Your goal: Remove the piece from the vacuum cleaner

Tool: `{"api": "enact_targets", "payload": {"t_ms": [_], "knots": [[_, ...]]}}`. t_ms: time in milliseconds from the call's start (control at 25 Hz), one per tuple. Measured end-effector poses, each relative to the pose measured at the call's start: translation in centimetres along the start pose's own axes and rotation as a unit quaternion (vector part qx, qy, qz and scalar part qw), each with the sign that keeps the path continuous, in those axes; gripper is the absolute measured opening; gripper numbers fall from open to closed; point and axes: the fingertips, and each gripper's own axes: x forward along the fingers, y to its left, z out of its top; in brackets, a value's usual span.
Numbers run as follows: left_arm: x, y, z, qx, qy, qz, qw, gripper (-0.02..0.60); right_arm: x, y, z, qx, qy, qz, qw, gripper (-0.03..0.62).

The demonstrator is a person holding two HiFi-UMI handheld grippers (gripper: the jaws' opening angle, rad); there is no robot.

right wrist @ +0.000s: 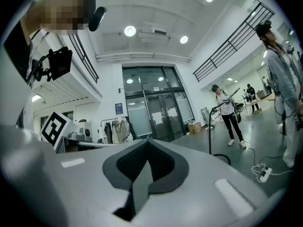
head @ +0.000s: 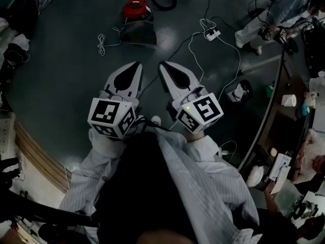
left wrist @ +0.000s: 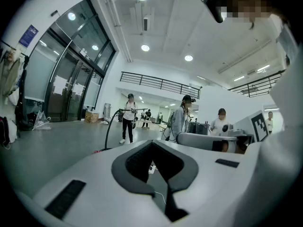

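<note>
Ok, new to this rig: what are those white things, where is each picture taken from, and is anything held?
A person holds two hand-worked tools, the left gripper and right gripper; the patterned cubes belong to them. One picture looks down from a camera on the person's head; the other two come from cameras riding on each gripper, looking along its jaws. Both are shut and empty. On the floor ahead stand a red vacuum cleaner with its black hose and a white power strip.
</note>
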Motion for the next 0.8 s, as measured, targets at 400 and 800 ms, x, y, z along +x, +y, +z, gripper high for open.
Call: {"api": "enact_targets", "payload": {"t_ms": [400,800], "knots": [[-0.1,-1.4,-0.7,0.008,0.003,0.007,0.9999,0.005,-1.6,0.0,-0.1,0.005,-0.006,0.011,1.0,-0.002],[1.5,0.5,-1.6,-0.001,0.002,0.028,0.9996,0.005,-0.9,-2.8,-1.0,0.018,-0.002,0.008,1.0,-0.002]]}}
